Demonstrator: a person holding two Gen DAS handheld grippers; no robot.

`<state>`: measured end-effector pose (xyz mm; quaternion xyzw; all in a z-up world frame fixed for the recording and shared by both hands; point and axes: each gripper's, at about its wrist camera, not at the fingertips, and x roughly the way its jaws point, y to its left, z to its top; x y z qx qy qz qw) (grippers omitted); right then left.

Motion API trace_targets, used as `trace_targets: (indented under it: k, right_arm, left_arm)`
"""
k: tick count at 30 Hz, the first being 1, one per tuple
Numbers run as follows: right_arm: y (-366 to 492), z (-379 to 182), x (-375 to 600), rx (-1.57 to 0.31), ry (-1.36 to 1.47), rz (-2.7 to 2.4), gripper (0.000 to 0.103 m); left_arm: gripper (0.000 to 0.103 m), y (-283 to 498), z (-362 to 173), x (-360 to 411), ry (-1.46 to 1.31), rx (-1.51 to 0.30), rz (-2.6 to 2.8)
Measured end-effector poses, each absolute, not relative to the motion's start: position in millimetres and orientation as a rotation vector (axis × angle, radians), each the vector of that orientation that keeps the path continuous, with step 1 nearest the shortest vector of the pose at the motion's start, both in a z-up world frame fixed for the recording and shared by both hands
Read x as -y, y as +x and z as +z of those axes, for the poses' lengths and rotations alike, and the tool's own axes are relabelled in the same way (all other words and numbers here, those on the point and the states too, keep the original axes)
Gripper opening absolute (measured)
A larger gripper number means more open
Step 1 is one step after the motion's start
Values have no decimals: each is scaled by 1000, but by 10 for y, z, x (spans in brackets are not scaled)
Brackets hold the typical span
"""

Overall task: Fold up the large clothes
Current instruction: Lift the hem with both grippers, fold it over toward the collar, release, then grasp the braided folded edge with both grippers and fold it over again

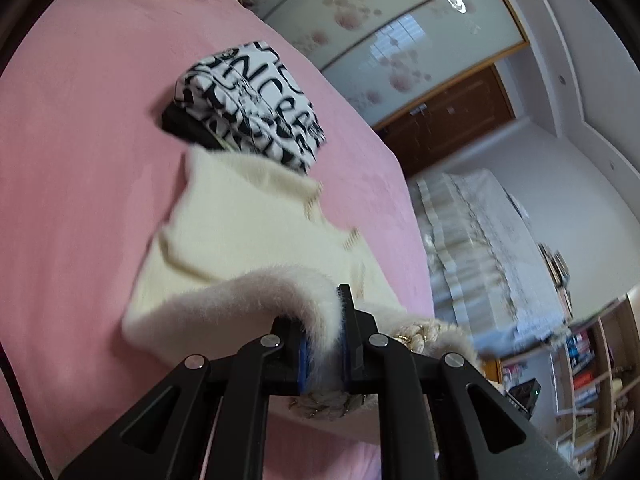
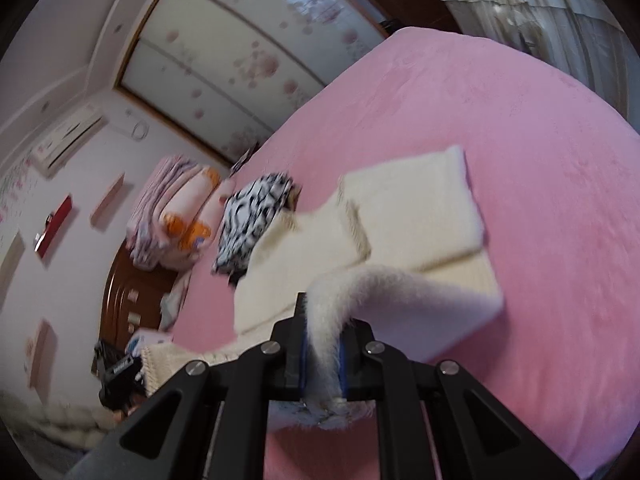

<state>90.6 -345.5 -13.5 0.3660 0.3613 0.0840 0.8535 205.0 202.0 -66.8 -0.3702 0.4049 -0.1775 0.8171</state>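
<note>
The left gripper (image 1: 324, 340) is pinched on a fuzzy, pale edge of the cream sweater (image 1: 248, 232), the fabric bunched between its blue-padded fingers (image 1: 303, 356), with a braided, gold-flecked trim showing just beside and below the jaws. The right gripper (image 2: 322, 344) is likewise clamped on a fuzzy white strip of the same cream sweater (image 2: 412, 208), which arches up out of its fingers (image 2: 343, 354) and drops back to the garment. From both grips the sweater spreads across the pink bed (image 1: 80, 160), partly folded: in the right wrist view a flap lies doubled over the body of the garment, toward the middle of the bed. Beyond the sweater's far end, touching it, a folded black-and-white lettered garment (image 1: 256, 108) lies on top of something dark. Further off, at the head end of the bed, patterned pillows and folded bedding (image 2: 176, 216) are stacked against a wooden headboard (image 2: 124, 292). Past the bed's edge stand flower-patterned sliding wardrobe doors (image 1: 400, 40), and a white air conditioner (image 2: 68, 136) is on the wall.
</note>
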Motion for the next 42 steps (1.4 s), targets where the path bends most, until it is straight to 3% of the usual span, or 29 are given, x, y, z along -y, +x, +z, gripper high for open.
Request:
trace_targets:
  k: [5, 7, 8, 9, 12, 17, 19, 30, 42]
  right_arm:
    - [1881, -366, 3754, -805, 793, 50, 20]
    - [2187, -570, 3807, -855, 790, 13, 37]
    - [2314, -678, 3820, -883, 778, -9, 53]
    - [2416, -768, 3829, -909, 751, -45, 59]
    - [2603, -972, 3822, -947, 692, -71, 59]
    - [2745, -1222, 3781, -1021, 569, -48, 59]
    - [2837, -1282, 3742, -1051, 500, -46, 59]
    - [3346, -1606, 3566, -1121, 329, -28, 59]
    - [3409, -1663, 3518, -1090, 280, 0, 61]
  left_arm:
    - [20, 3027, -1019, -1974, -735, -951, -257]
    - [28, 3337, -1294, -1914, -711, -1040, -247]
    - [31, 3460, -1423, -1851, -686, -1094, -220]
    - [40, 3517, -1515, -1818, -647, -1118, -185]
    - [57, 3617, -1664, -1690, -525, -1123, -147]
    - [62, 3714, -1693, -1597, -382, -1121, -213]
    - [69, 3714, -1678, -1581, -329, -1108, -242]
    - [70, 3876, -1806, -1427, -3, -1076, -287]
    - [70, 4037, -1758, -1714, -68, -1001, -240]
